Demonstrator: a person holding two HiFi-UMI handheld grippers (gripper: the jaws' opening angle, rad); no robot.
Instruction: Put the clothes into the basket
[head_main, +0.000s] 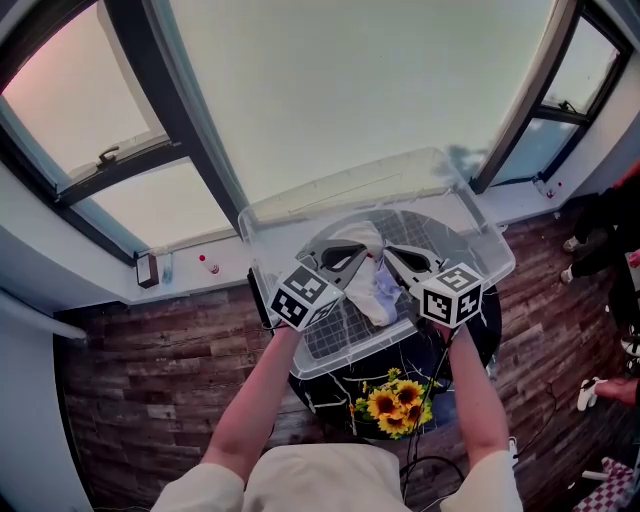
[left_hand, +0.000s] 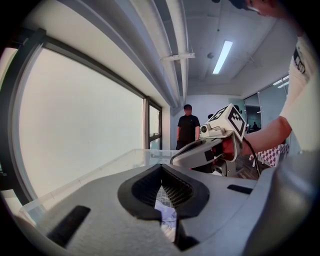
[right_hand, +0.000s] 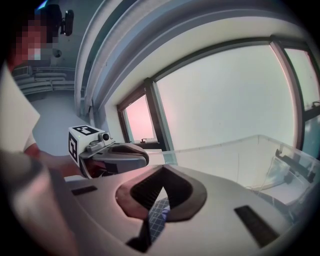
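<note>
**Both tools shut over basket, cloth inside**

Clear basket (head_main: 478, 232) on dark table (head_main: 492, 325), window on far side. White cloth (head_main: 378, 292) bunched mid-basket, heaped up between the two tools. Over basket's left half: left gripper (head_main: 362, 256), jaws together at the tips, cloth showing below through the gap behind them. Over right half: right gripper (head_main: 390, 254), jaws likewise closed, grid floor and a scrap of cloth beneath. Tips near each other, pointing inward. Sunflowers (head_main: 395, 402) at table's near edge.
</note>
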